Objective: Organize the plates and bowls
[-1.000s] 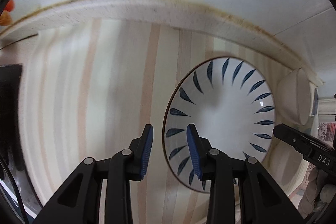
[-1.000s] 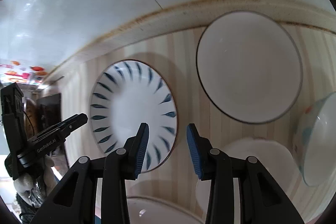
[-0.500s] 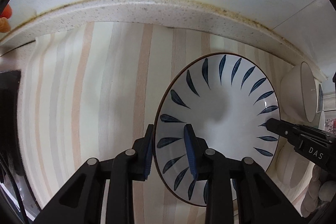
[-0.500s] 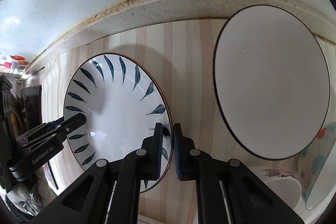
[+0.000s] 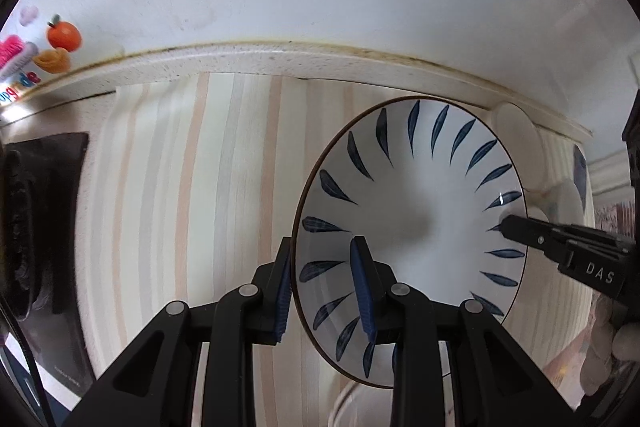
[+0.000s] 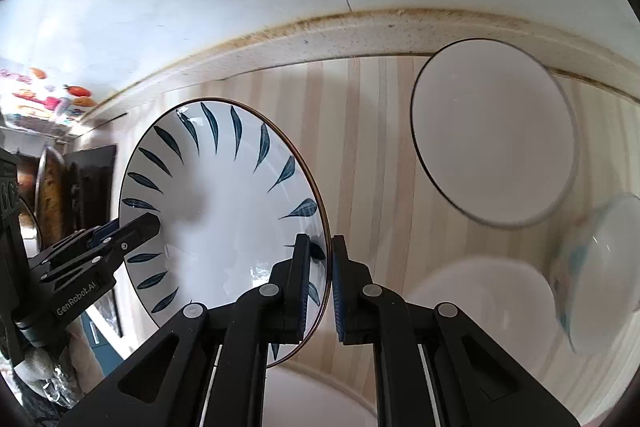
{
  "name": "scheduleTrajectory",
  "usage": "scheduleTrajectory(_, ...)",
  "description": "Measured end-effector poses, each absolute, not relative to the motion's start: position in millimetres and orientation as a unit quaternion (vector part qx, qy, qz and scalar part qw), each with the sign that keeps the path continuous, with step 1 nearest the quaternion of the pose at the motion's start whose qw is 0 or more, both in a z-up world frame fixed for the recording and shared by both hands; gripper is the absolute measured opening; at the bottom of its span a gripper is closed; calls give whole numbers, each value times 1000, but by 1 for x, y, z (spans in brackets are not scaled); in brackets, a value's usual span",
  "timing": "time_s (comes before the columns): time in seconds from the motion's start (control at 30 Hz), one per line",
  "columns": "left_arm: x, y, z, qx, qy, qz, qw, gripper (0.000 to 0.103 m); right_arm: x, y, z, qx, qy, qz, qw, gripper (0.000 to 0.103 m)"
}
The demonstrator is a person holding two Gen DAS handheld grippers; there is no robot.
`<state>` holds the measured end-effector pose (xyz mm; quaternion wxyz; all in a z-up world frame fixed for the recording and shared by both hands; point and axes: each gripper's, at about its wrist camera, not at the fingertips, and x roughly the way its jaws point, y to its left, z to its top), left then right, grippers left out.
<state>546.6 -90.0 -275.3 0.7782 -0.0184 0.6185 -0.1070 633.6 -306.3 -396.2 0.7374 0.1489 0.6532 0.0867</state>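
Above the striped counter [image 5: 168, 187], leaf-pattern plate [image 5: 416, 211] hangs tilted, left gripper [image 5: 326, 291] pinching its rim at 9 o'clock, right gripper [image 6: 320, 287] clamped on the 3 o'clock rim. Keep both grips level, move together; white plate [image 6: 496, 135] sits at 1 o'clock, likely stack target.

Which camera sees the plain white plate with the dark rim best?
The right wrist view: the plain white plate shows whole there, lying on the striped mat. The left wrist view shows only a pale sliver of something behind the leaf-patterned plate.
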Motion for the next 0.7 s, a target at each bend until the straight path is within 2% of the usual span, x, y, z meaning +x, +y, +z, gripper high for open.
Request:
scheduleTrajectory(0.37, 460, -100, -252, -15, 609, -143, 780, 25, 540, -320, -340, 143, 635, 76, 755, 11)
scheduleTrajectory(0.53, 428, -102, -271, -20, 627, -148, 765, 25, 487, -330, -339, 152, 639, 71, 751, 11)
scheduleTrajectory(0.7, 408, -112, -299, -9, 645, -150, 749, 25, 441, -334, -363, 159, 656, 62, 735, 11)
